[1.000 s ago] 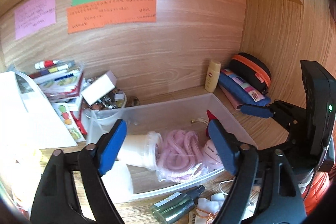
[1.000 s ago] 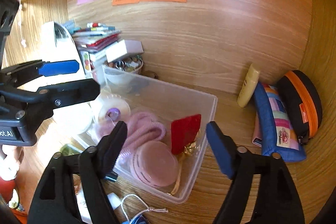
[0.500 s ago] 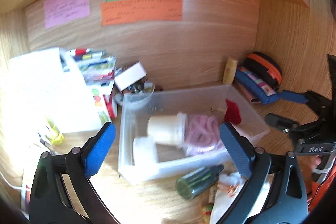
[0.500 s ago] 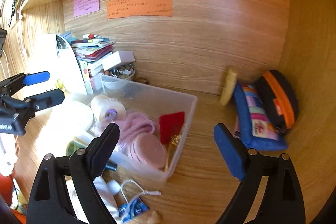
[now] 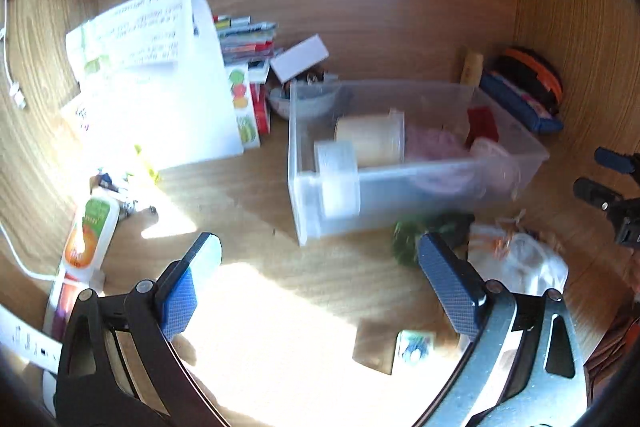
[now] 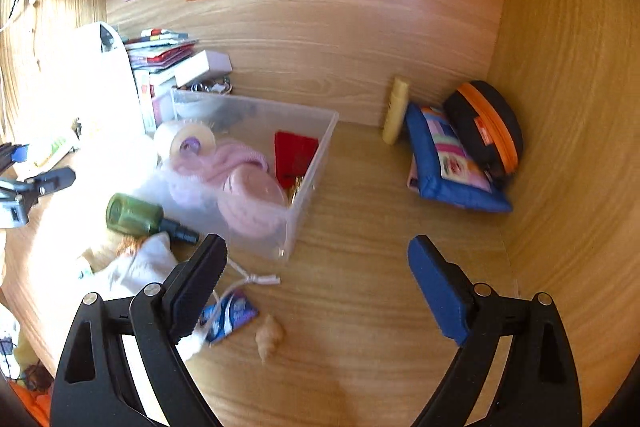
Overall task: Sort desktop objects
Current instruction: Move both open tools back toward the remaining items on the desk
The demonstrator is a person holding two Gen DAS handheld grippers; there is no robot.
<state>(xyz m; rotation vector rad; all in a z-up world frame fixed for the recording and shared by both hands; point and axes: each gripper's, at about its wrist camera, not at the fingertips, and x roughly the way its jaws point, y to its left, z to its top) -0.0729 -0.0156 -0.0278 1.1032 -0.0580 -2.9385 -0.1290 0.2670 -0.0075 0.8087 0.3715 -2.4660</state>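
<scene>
Right wrist view: with both your right gripper (image 6: 316, 275) and left gripper (image 5: 318, 277) released and empty, lower the right squarely over the shell (image 6: 270, 337) lying just inside its left finger, clear of the bin (image 6: 308, 187).

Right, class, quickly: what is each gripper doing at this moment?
Left gripper: open, jaws just widened, nothing between them.
Right gripper: open, jaws just widened, nothing held.

Bare desk (image 6: 360, 227) lies open between clear bin (image 6: 316, 147) and blue pouch (image 6: 452, 167)
</scene>
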